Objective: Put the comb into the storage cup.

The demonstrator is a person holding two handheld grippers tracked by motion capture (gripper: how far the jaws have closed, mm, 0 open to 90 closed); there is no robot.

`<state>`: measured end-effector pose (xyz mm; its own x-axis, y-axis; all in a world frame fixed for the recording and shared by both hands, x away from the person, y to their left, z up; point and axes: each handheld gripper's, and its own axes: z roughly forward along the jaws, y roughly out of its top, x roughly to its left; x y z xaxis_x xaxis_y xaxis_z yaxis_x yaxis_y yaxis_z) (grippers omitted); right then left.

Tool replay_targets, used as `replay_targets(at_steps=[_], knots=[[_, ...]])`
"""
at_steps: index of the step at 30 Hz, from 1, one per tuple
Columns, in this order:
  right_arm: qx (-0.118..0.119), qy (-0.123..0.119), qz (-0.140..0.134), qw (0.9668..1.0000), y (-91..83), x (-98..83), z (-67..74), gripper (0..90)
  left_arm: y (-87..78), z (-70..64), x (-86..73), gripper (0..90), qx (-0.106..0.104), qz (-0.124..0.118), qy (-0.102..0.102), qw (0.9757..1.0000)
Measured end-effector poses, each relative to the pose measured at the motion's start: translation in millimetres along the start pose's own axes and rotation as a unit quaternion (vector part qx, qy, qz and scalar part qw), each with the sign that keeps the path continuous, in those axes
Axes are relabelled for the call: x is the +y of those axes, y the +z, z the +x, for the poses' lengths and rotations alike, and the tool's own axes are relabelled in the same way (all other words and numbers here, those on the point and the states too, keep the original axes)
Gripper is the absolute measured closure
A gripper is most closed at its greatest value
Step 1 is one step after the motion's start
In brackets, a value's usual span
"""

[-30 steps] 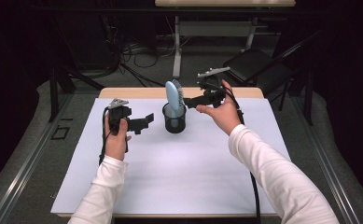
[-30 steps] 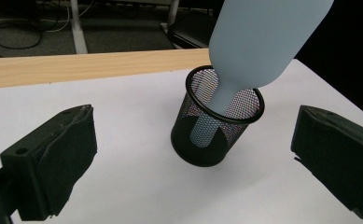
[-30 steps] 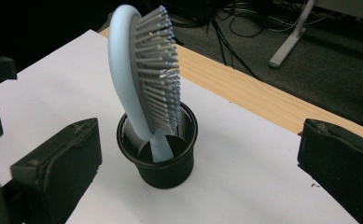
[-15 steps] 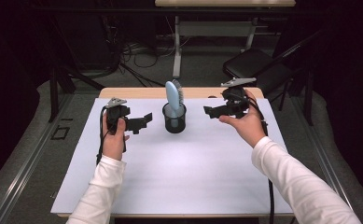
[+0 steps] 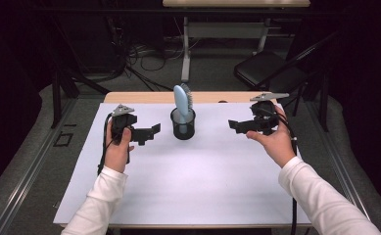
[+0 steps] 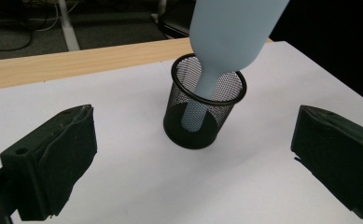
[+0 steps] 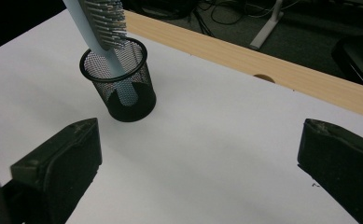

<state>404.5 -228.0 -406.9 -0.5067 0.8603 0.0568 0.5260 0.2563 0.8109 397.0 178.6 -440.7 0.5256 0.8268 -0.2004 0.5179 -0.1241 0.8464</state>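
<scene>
The brush (image 5: pixel 182 99) stands handle-down in the mesh cup (image 5: pixel 183 124), near the middle of the tabletop's (image 5: pixel 193 186) far edge. Its long axis runs near upright, the head leaning slightly against the rim. The left gripper (image 5: pixel 151 131) has its jaws spread wide, holds nothing, and sits just beside the cup on the left. The right gripper (image 5: pixel 234 125) is likewise wide open and empty, but farther off. Judgement: the left is nearer, and any grasp must take the head from the side.
</scene>
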Motion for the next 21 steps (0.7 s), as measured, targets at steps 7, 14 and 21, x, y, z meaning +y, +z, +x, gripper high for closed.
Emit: replay_targets(at_steps=[7,14,21], knots=[[-0.006,0.001,-0.002,1.0000,-5.8,-21.3,0.5,0.0,-13.5,-1.0,-11.3,0.5,-0.009,0.002,0.015,0.9998],[-0.021,0.004,0.000,0.9998,-12.2,-51.6,-3.0,0.0,-23.6,1.4,-26.4,0.5,-0.014,-0.012,0.013,0.9998],[-0.028,0.016,-0.010,0.9994,-20.6,-75.1,-7.3,0.0,-29.1,4.2,-41.9,0.5,-0.015,-0.017,0.018,0.9996]])
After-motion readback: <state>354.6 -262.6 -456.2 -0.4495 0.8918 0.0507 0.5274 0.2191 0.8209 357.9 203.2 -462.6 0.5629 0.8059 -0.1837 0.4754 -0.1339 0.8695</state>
